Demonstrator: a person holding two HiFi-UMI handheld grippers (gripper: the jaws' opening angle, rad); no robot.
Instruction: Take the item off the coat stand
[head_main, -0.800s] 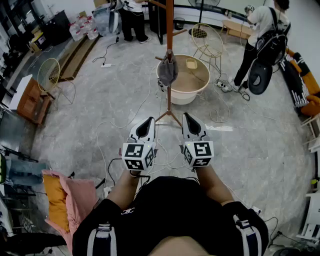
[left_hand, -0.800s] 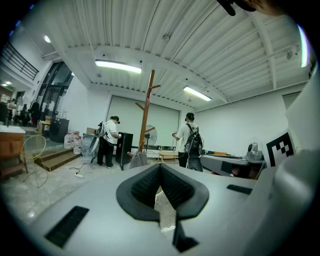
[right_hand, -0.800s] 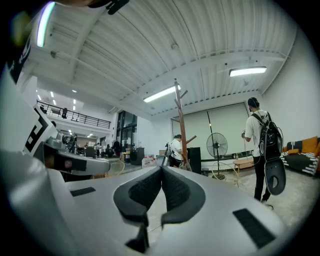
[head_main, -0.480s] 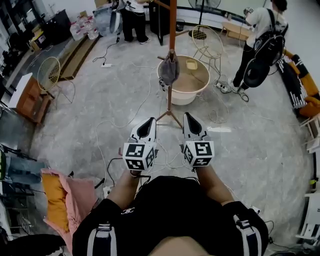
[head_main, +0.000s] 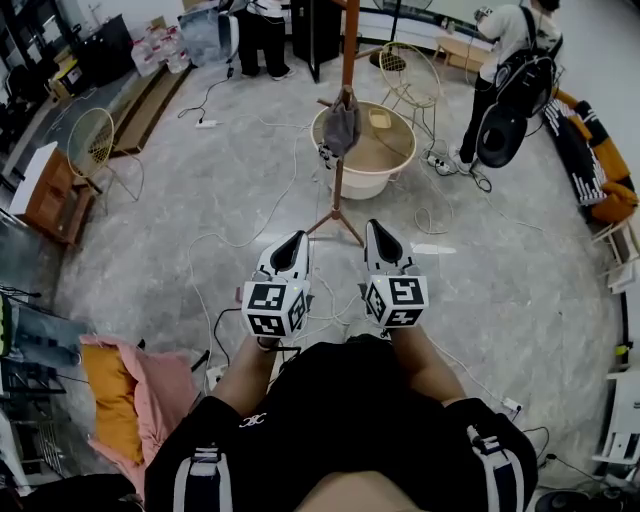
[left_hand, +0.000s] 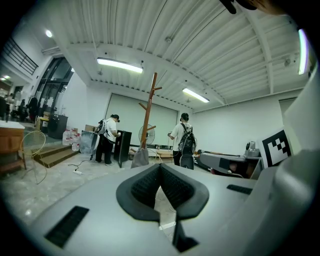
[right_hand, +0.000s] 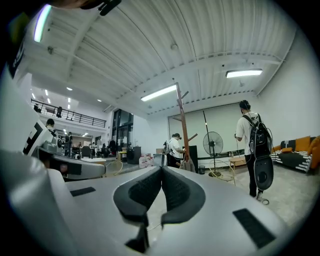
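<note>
Jaws of left gripper (head_main: 290, 252) and right gripper (head_main: 380, 246) were pressed together, empty. Grey cloth (head_main: 341, 125) hung on the far coat stand (head_main: 347, 60); nothing was done yet, approach and removal remained.

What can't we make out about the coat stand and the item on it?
- Coat stand top: head view, cut off by the upper edge.
- Grey item: too small in every view to tell what it is or how it hooks on.
- Stand's feet: gripper views, hidden behind the left gripper and right gripper.
</note>
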